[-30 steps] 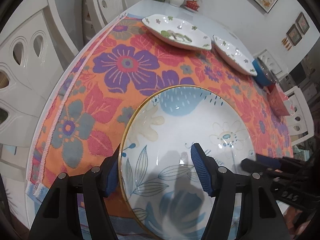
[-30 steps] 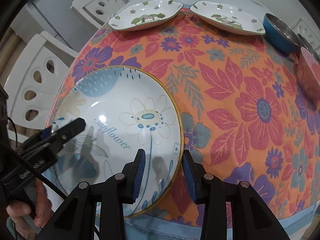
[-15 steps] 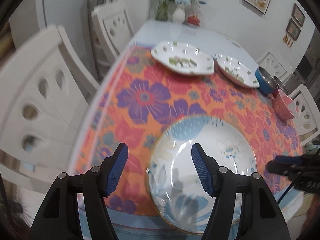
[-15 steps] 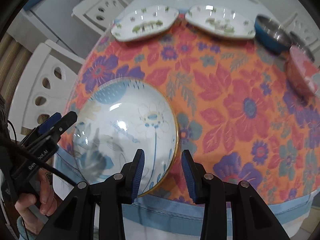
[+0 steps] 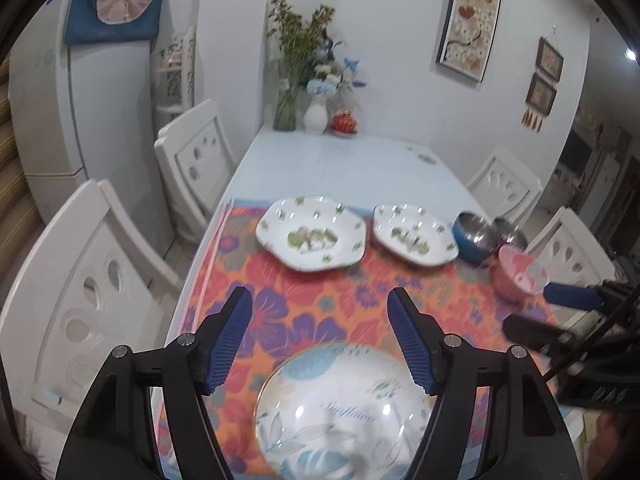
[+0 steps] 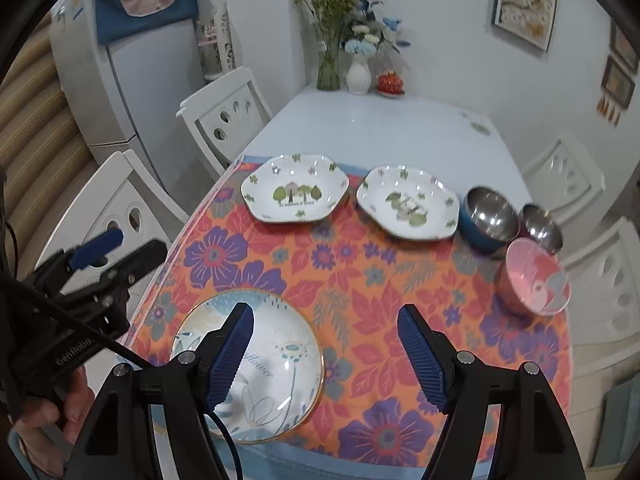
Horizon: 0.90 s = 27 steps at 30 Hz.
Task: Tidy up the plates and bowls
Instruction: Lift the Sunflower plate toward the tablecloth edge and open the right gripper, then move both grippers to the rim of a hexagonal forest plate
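Observation:
A round blue-flowered plate (image 5: 340, 412) (image 6: 260, 364) lies at the near edge of the floral cloth (image 6: 380, 280). Two white scalloped plates (image 6: 294, 194) (image 6: 408, 208) lie at the far edge, also in the left wrist view (image 5: 312, 234) (image 5: 414, 236). A blue steel bowl (image 6: 490, 218), a second steel bowl (image 6: 540, 226) and a pink bowl (image 6: 534, 278) stand at the right. My left gripper (image 5: 320, 334) is open and empty above the round plate. My right gripper (image 6: 324, 354) is open and empty, raised beside that plate.
White chairs (image 5: 80, 284) (image 6: 226, 116) stand along the left side, others (image 6: 608, 272) on the right. Vases with flowers (image 6: 358, 72) and a red pot (image 6: 390, 82) stand at the table's far end. A fridge (image 5: 80, 120) stands left.
Both grippers let go of the round plate, opened wide, and pulled up and back from it. The plate stays on the cloth.

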Available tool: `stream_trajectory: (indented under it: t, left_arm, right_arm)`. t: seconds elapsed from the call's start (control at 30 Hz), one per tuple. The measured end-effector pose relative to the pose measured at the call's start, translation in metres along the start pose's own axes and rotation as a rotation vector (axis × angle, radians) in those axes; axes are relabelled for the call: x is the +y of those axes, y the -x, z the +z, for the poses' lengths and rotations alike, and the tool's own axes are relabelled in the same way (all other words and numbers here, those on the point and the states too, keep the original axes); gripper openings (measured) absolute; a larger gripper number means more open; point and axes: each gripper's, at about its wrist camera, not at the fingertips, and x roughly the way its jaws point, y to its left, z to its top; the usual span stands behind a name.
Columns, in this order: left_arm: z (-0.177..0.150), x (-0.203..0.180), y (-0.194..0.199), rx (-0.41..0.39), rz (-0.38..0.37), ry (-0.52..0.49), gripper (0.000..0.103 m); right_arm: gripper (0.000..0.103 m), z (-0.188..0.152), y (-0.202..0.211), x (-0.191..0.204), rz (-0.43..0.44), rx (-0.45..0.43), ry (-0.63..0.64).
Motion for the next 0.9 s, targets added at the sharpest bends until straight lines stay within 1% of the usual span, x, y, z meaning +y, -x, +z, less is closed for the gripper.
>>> stream_trajectory:
  t: [0.13, 0.2, 0.33, 0.47, 0.57, 0.77, 0.9]
  left_arm:
    - [0.014, -0.007, 0.003, -0.046, 0.008, -0.029, 0.070]
    - [0.020, -0.010, -0.001, -0.054, 0.011, -0.041, 0.075]
    - [0.027, -0.012, -0.010, -0.052, 0.001, -0.041, 0.075]
    - [0.035, -0.011, -0.027, -0.039, 0.020, -0.049, 0.075]
    - [0.039, -0.006, -0.040, -0.020, 0.029, -0.041, 0.075]
    - [0.050, 0.012, -0.070, 0.012, 0.055, 0.003, 0.075]
    - [0.055, 0.029, -0.100, 0.051, 0.064, 0.040, 0.075]
  right_arm:
    - [0.073, 0.006, -0.006, -0.003, -0.004, 0.010, -0.007]
    - [0.073, 0.007, -0.009, -0.005, -0.006, 0.019, -0.009]
    - [0.073, 0.012, -0.018, -0.009, -0.009, 0.035, -0.014]
    - [0.073, 0.020, -0.030, -0.012, -0.018, 0.041, -0.015]
    - [0.073, 0.027, -0.044, -0.016, -0.013, 0.062, -0.028]
    - [0.073, 0.043, -0.075, -0.023, 0.004, 0.095, -0.073]
    - [0.073, 0.055, -0.102, -0.030, 0.019, 0.107, -0.115]
